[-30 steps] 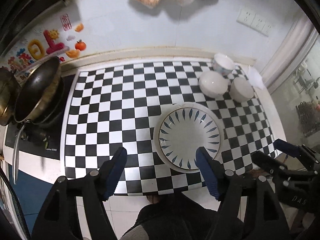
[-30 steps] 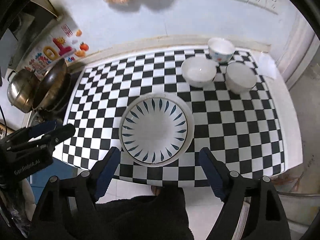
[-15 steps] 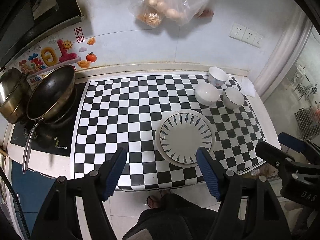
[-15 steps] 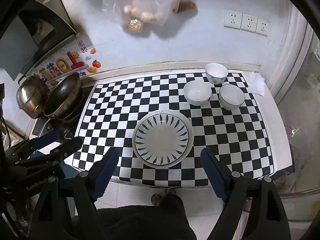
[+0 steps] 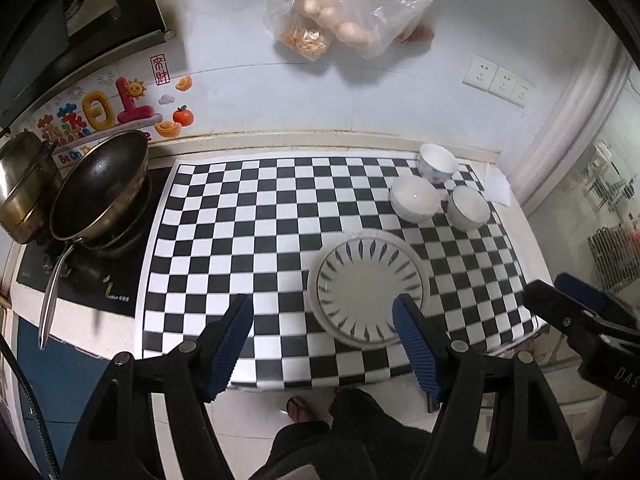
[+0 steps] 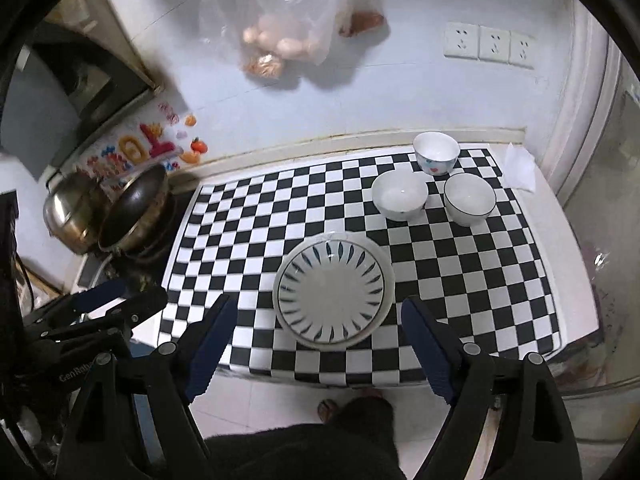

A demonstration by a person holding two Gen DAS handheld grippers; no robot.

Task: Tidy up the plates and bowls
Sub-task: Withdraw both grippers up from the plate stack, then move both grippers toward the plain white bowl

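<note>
Both grippers have risen well above the checkered counter point(image 6: 460, 280) — left gripper point(image 5: 322, 344) and right gripper point(image 6: 316, 344) wide, empty. Stacked plates point(image 6: 334, 294) sit near-centre, three bowls point(image 6: 400, 196) far right; nesting them likely calls for a rim grasp, lowered squarely.

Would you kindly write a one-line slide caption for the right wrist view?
Open right gripper held above the checkered counter, facing stacked plates and three bowls.

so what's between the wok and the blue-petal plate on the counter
Only bare checkered mat lies between the wok and the plate; nothing stands there. Both wrist views show it.
</note>
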